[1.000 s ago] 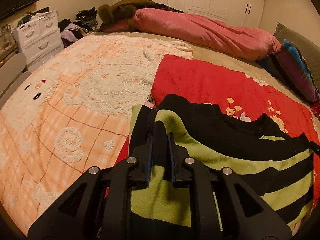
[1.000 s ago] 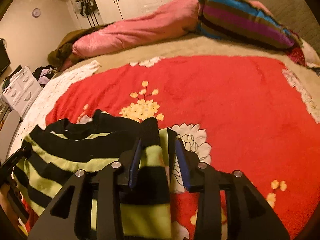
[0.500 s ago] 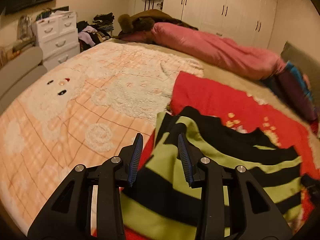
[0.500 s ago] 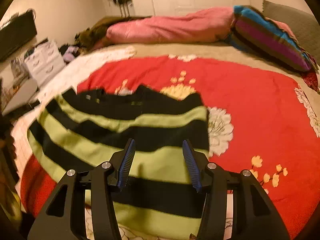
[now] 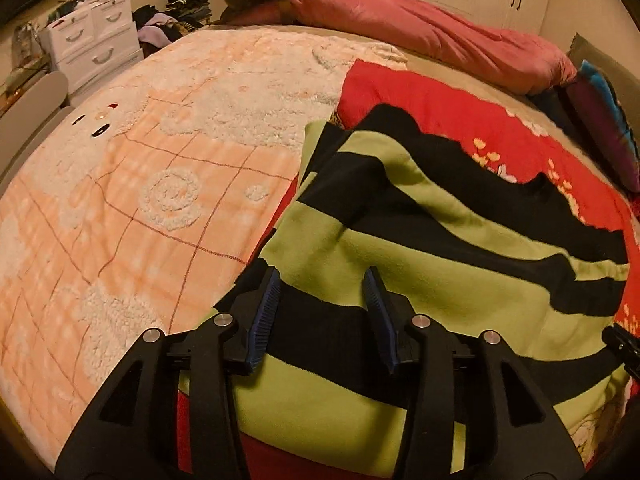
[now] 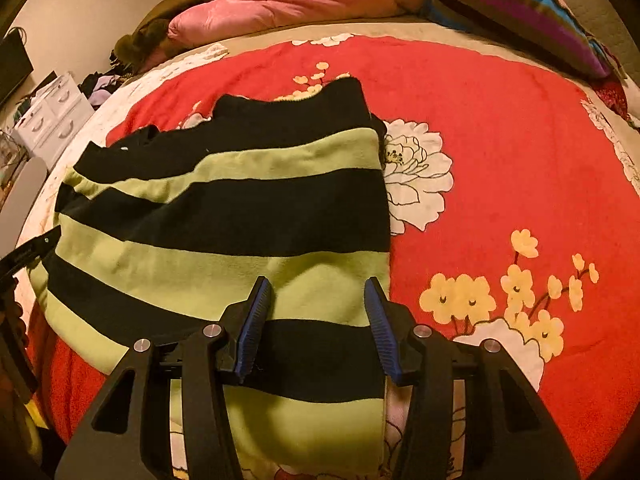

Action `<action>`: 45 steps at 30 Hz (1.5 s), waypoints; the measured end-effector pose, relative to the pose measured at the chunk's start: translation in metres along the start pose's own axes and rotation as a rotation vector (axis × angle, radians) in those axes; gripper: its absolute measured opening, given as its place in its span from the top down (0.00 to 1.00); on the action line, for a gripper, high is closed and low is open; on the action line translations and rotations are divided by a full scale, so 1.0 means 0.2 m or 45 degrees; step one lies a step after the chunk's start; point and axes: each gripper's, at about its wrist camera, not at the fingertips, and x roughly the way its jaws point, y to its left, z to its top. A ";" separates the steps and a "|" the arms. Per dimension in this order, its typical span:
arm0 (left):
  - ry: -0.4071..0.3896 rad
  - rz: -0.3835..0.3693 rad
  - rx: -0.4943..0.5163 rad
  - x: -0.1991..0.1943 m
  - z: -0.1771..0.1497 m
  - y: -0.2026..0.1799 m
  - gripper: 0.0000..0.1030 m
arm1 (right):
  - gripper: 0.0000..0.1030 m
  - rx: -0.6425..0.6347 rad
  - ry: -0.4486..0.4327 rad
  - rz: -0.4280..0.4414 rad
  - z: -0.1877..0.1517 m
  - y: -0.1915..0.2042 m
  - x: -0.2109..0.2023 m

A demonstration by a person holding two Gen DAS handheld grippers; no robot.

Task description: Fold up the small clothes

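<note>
A white drawer unit [image 5: 94, 42] stands far left beside the bed. On the bed, a peach blanket [image 5: 132, 184] covers the left part and a red blanket [image 6: 500, 168] the right. The sweater [image 5: 420, 264], striped green and black, lies spread flat mostly on the red blanket, its left edge reaching over the peach one. The left tool [image 5: 324, 312] is released, its jaws spread wide above the sweater's left part, gripping nothing. The right tool [image 6: 318, 316] is likewise released, jaws apart over the sweater's right edge. A pink duvet [image 5: 432, 44] lies along the far side, and a striped pillow [image 6: 516, 8] sits at far right.
</note>
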 end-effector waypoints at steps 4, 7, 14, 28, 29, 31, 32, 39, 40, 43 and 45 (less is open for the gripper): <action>-0.049 -0.008 -0.002 -0.08 0.01 -0.01 0.65 | 0.47 0.003 -0.050 0.019 0.01 -0.01 -0.09; -0.102 -0.012 -0.014 -0.15 0.03 -0.01 0.58 | 0.35 -0.012 -0.102 0.006 0.02 0.00 -0.17; -0.188 0.047 0.025 -0.28 0.03 -0.04 0.41 | 0.24 -0.075 -0.197 -0.037 0.06 0.08 -0.35; -0.258 0.132 0.001 -0.45 -0.03 0.07 0.13 | 0.04 -0.084 -0.323 0.018 0.08 0.25 -0.57; -0.267 0.141 -0.001 -0.46 -0.03 0.08 0.11 | 0.04 -0.087 -0.327 0.026 0.08 0.26 -0.58; -0.273 0.147 -0.015 -0.51 -0.02 0.12 0.09 | 0.04 -0.108 -0.328 0.035 0.09 0.30 -0.60; -0.278 0.148 -0.019 -0.53 -0.02 0.13 0.09 | 0.04 -0.122 -0.336 0.037 0.09 0.33 -0.61; -0.285 0.197 -0.057 -0.59 -0.02 0.22 0.09 | 0.04 -0.205 -0.342 0.073 0.06 0.51 -0.63; -0.275 0.196 -0.062 -0.58 -0.02 0.23 0.09 | 0.04 -0.221 -0.336 0.077 0.06 0.54 -0.62; -0.259 0.199 -0.064 -0.57 -0.02 0.25 0.09 | 0.04 -0.254 -0.313 0.092 0.04 0.62 -0.58; -0.242 0.188 -0.081 -0.55 -0.02 0.28 0.09 | 0.04 -0.293 -0.295 0.105 0.03 0.69 -0.54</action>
